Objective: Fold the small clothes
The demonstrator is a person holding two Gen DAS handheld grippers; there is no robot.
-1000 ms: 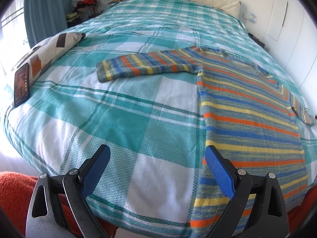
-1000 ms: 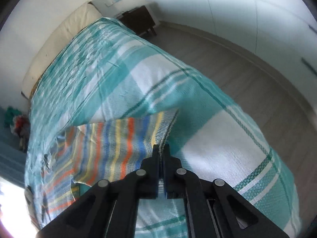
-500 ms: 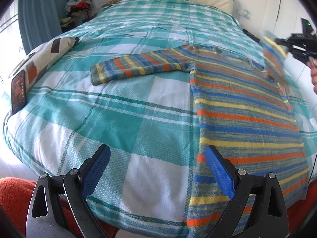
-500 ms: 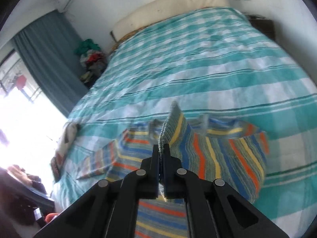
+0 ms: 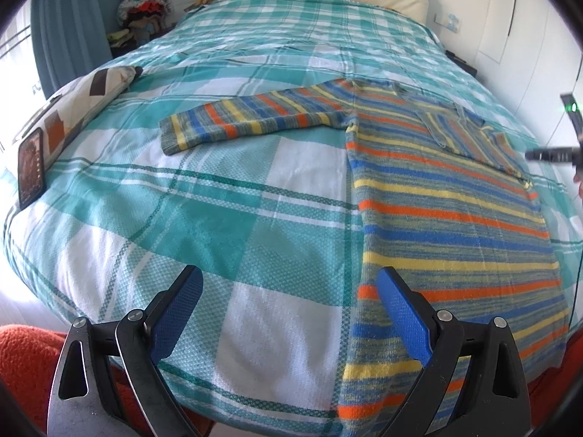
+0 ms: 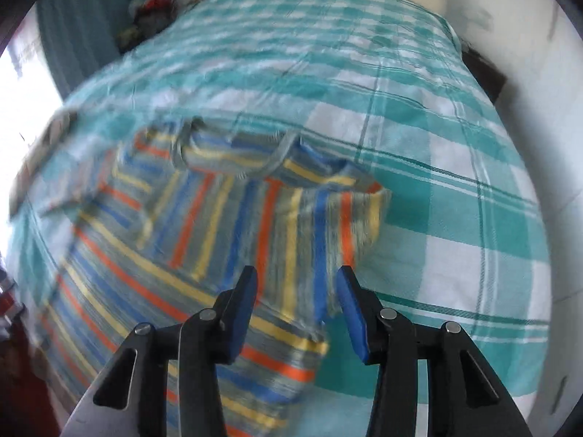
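Note:
A small striped sweater [image 5: 448,233] lies flat on the teal plaid bed [image 5: 218,200]. One sleeve [image 5: 255,116] stretches out to the left. The other sleeve [image 5: 470,142] is folded across the chest. My left gripper [image 5: 288,291] hovers open over the bed's near edge, beside the sweater's hem, holding nothing. My right gripper [image 6: 297,280] is just above the folded sleeve [image 6: 262,225] with its jaws opening. The sleeve's edge shows between them, but the pads are off it. From the left wrist, the right gripper [image 5: 554,153] shows at the far right edge.
A patterned pillow [image 5: 91,91] and a dark flat device [image 5: 31,167] lie on the bed's left side. A pile of clothes [image 5: 144,3] sits by the curtain. A dark nightstand [image 6: 488,76] stands by the far wall. Orange cloth [image 5: 22,357] shows below the bed's near edge.
The right gripper carried the sleeve from the bed's right side over the sweater's chest, then parted its jaws and let it drop. The left gripper stayed put, open.

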